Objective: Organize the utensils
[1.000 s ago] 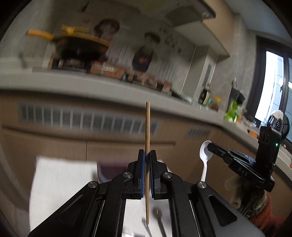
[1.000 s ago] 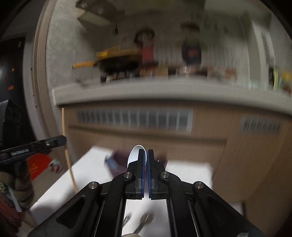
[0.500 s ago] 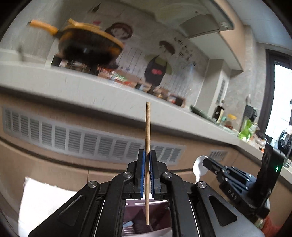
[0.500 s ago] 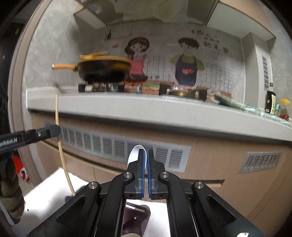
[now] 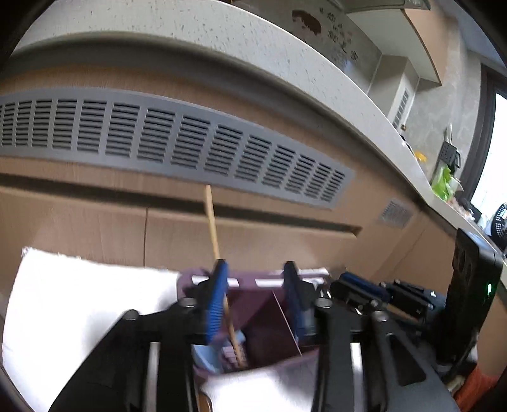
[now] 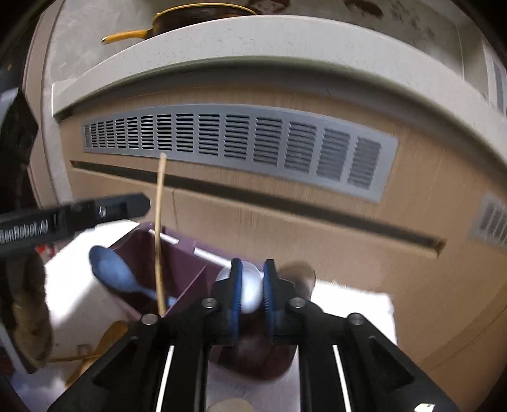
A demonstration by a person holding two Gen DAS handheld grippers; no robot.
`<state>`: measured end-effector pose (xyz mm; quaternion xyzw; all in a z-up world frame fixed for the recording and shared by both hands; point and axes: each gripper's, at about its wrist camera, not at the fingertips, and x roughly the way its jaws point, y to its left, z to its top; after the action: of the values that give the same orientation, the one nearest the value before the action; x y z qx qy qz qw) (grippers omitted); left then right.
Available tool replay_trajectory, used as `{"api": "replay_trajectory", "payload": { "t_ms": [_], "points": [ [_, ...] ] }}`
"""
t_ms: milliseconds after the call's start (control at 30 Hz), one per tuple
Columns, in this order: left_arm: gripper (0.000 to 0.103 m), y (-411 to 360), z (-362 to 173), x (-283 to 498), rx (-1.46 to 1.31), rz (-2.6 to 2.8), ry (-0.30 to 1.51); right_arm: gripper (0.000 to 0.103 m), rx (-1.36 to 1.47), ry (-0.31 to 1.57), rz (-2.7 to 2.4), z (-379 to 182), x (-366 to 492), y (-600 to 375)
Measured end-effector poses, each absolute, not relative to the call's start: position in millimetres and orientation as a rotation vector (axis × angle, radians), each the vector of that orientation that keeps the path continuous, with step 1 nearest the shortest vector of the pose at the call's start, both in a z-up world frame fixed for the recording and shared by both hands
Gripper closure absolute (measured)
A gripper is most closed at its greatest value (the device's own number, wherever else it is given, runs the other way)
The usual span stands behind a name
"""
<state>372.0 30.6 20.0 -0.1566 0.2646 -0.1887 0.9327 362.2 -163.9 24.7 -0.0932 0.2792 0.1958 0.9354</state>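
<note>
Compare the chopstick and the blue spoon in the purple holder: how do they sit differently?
The chopstick stands almost upright, tip high above the rim; the blue spoon leans far over, bowl past the left wall. The chopstick is thin pale wood; the blue spoon is broad and rounded. Both rest in the purple holder's left compartment.

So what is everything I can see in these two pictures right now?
Utensil holder: one, purple, divided, on the white surface.
Chopstick: one, wooden, standing in the holder's left compartment.
Blue spoon: one, leaning out of that same compartment.
White spoon: one, between the right tongs over the holder.
Wooden utensils: count unclear, lying left of the holder.
White surface: one, under the holder.
Vent grille: one long, grey, on the tan cabinet.
Pan: one, yellow-handled, on the counter.
Left tongs: black, blue pads, open.
Right tongs: black, blue pads, open around the white spoon.
</note>
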Motion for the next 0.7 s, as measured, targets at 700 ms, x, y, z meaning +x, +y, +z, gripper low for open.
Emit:
{"api": "replay_trajectory", "payload": {
  "t_ms": [700],
  "points": [
    [0.044, 49, -43, 204, -0.301, -0.183, 0.727, 0.078, -0.035, 0.956, 0.430, -48, 235, -215]
  ]
}}
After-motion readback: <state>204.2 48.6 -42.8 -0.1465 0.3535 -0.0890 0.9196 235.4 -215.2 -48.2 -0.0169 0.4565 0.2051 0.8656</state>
